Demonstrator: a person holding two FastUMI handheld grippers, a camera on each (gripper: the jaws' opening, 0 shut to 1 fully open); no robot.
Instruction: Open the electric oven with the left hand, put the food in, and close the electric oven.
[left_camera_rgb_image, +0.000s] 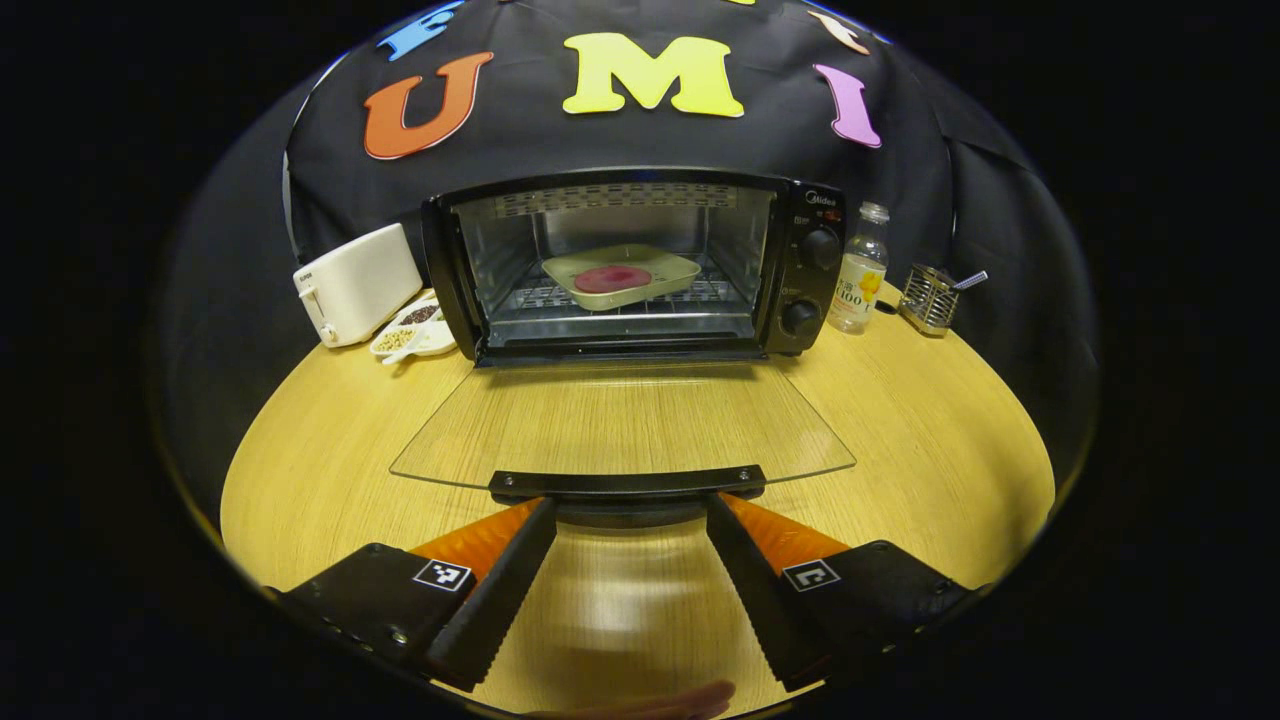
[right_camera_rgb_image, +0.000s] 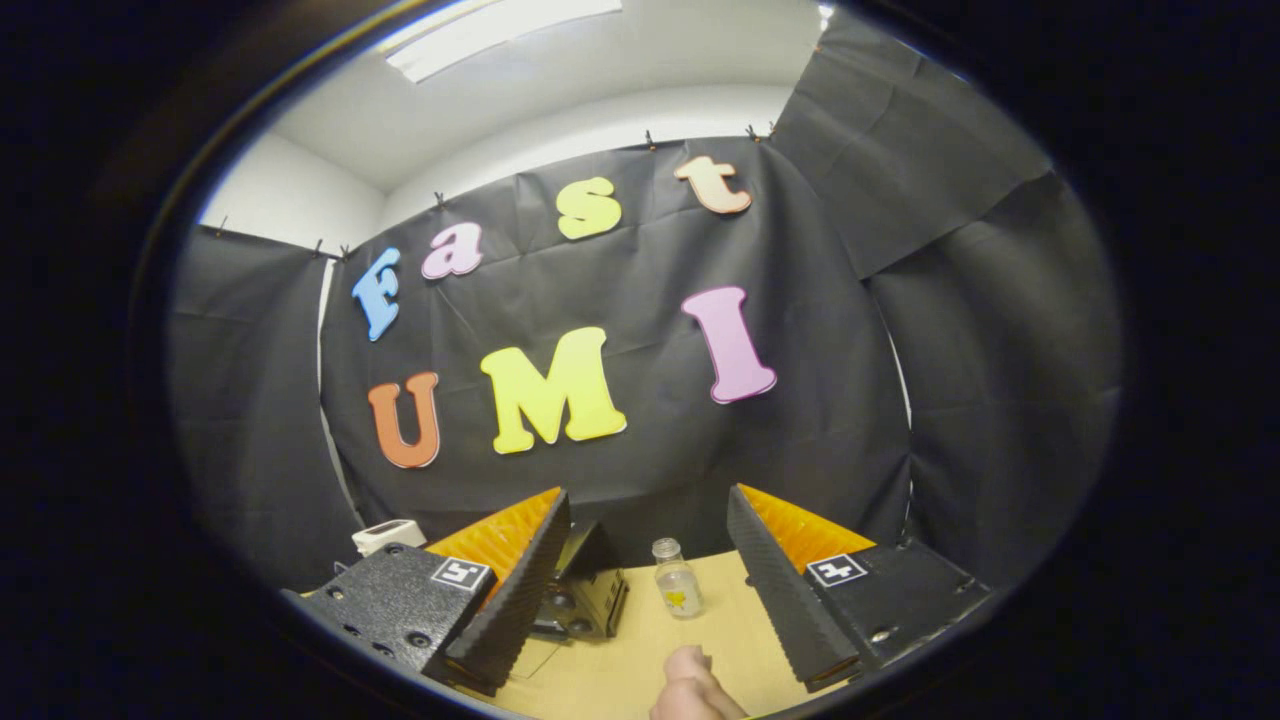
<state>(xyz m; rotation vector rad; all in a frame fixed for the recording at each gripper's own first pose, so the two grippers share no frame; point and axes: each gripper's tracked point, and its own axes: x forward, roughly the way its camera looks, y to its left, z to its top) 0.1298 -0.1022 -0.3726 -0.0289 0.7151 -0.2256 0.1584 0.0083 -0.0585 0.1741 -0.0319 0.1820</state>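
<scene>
One red patty (left_camera_rgb_image: 612, 278) lies in a tray (left_camera_rgb_image: 672, 270) inside the open oven (left_camera_rgb_image: 800, 260), twelve o'clock of the wide, empty left gripper (left_camera_rgb_image: 630, 515); right gripper (right_camera_rgb_image: 648, 535) wide too

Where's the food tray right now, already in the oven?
Yes: in the left gripper view the tray with the food sits on the wire rack inside the open oven, behind the lowered glass door.

Black oven (left_camera_rgb_image: 800, 260) at twelve o'clock, pale cream tray (left_camera_rgb_image: 620, 278) with dark red food (left_camera_rgb_image: 612, 279) inside. White toaster (left_camera_rgb_image: 355, 283) at ten o'clock. Clear bottle (left_camera_rgb_image: 860, 270), yellow-patterned label, at two o'clock. Light wood-grain table (left_camera_rgb_image: 920, 420).
</scene>
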